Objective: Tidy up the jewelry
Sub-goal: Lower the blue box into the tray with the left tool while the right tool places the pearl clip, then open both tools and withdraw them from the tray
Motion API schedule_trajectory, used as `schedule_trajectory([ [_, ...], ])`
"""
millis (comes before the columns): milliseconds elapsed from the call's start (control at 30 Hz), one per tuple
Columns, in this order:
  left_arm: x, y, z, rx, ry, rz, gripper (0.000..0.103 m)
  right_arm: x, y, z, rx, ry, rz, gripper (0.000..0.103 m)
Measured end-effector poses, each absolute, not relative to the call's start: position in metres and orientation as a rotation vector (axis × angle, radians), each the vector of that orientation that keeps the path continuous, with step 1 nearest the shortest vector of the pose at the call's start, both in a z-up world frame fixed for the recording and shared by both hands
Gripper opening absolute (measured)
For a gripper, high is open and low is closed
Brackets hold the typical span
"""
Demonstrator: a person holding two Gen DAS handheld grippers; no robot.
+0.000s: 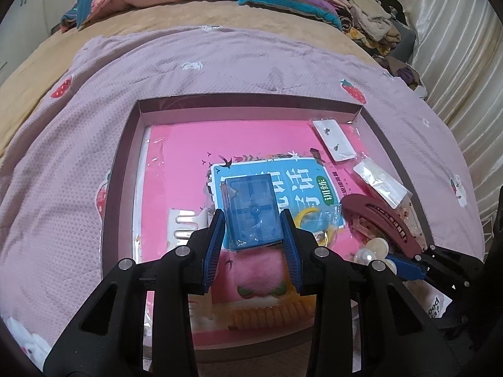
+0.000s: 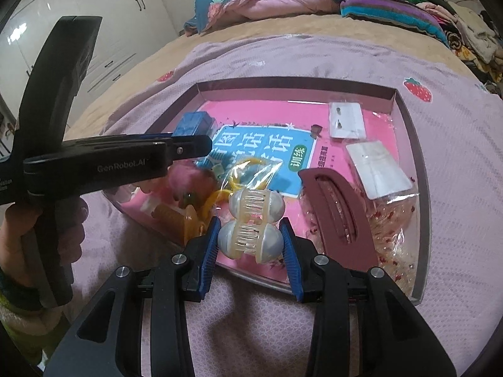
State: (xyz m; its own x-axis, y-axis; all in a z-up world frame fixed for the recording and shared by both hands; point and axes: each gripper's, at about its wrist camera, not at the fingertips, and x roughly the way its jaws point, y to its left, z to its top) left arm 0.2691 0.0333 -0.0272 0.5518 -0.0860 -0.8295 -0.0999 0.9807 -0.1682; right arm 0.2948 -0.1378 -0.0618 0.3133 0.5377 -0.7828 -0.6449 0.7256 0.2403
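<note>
Left tool (image 1: 254, 232) clamped on blue plastic box (image 1: 251, 210), held just above pink book (image 1: 188, 144) in shallow tray (image 1: 125, 144) on bed

Right tool (image 2: 250, 235) closed against pearl-white hair claw (image 2: 250, 226) at tray's near edge

Maroon hair clip (image 2: 339, 207) and 2 earring cards (image 2: 347, 119) along tray's right side

Step in hand, judged: both items gripped, mid-sort. Cannot tell if claw is off the book

Next: pick destination for box, set it flat, release; keep claw clear of yellow hair ties (image 2: 242, 172)

pearly claw clip between the right gripper's pads

right gripper (image 2: 250, 238) closed on pearly white plastic claw hair clip (image 2: 251, 220) over shallow pink cardboard tray (image 2: 408, 119).
</note>
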Motion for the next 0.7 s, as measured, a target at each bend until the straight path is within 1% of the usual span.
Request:
schedule_trajectory([
  [300,0.266,0.031,-0.022,-0.200,0.979,0.008,0.028,0.284,-0.150,-0.049,-0.116,0.956,0.782,0.040],
  [433,0.261,0.030,-0.015,-0.200,0.965,0.010,0.029,0.274,-0.162,-0.035,-0.103,0.930,0.781,0.048],
  [500,0.257,0.029,-0.011,-0.198,0.958,0.012,0.032,0.270,-0.167,-0.030,-0.096,0.920,0.781,0.052],
  [567,0.252,0.028,-0.006,-0.197,0.948,0.014,0.034,0.263,-0.172,-0.024,-0.089,0.908,0.783,0.057],
  [633,0.247,0.027,0.000,-0.196,0.939,0.016,0.036,0.256,-0.178,-0.018,-0.082,0.895,0.783,0.067],
  [700,0.240,0.025,0.007,-0.191,0.925,0.018,0.041,0.252,-0.181,-0.013,-0.078,0.885,0.782,0.072],
])
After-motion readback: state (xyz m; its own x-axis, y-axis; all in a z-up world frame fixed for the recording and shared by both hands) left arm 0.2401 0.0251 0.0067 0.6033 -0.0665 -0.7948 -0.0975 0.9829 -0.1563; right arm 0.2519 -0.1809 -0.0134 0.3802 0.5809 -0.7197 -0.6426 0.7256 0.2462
